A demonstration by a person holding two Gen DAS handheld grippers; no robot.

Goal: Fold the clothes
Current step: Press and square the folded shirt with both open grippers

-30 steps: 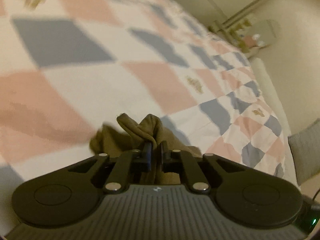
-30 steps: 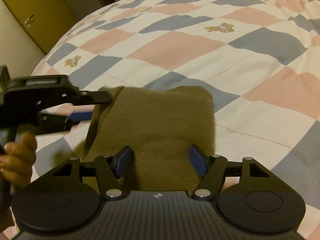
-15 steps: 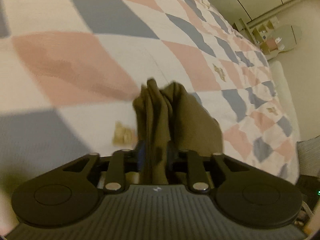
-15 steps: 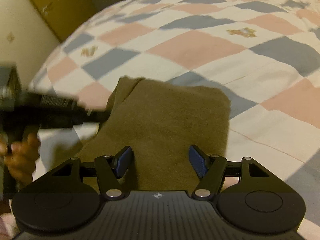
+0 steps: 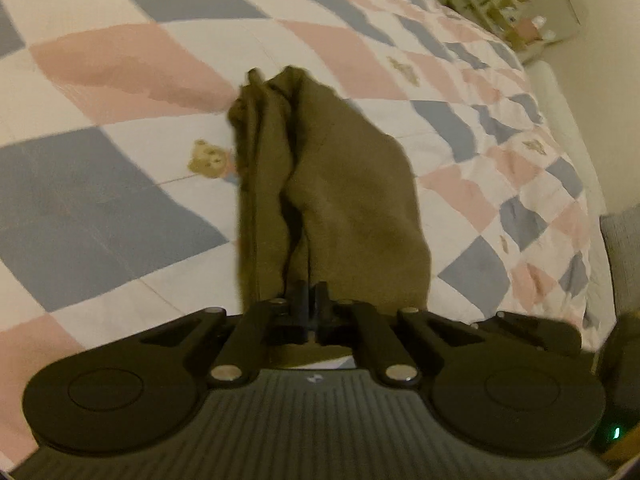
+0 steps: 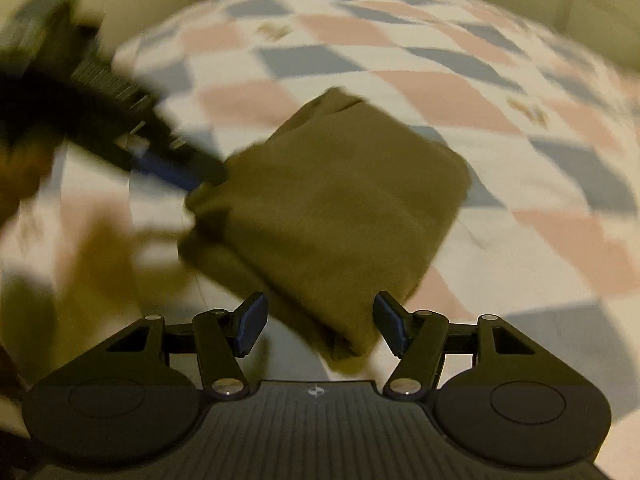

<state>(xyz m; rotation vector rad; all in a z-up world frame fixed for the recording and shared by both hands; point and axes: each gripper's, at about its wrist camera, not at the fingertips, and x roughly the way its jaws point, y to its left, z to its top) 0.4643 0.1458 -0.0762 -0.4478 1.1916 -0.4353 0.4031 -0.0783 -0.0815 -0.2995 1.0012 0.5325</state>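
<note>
left tongs (image 5: 309,294): clenched on olive garment (image 5: 344,184) edge | right tongs (image 6: 320,326): spread wide, released, garment corner between fingers | bed quilt (image 5: 120,208) beneath

No legible text, label, brand name or number appears anywhere in either wrist view of the bedroom folding scene.

Folded olive garment (image 6: 340,208) on quilt (image 6: 520,184)

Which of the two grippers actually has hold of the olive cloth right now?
The left gripper: its fingers are pinched together on an edge of the olive cloth. The right gripper is spread wide open, its blue fingers gripping nothing.
</note>
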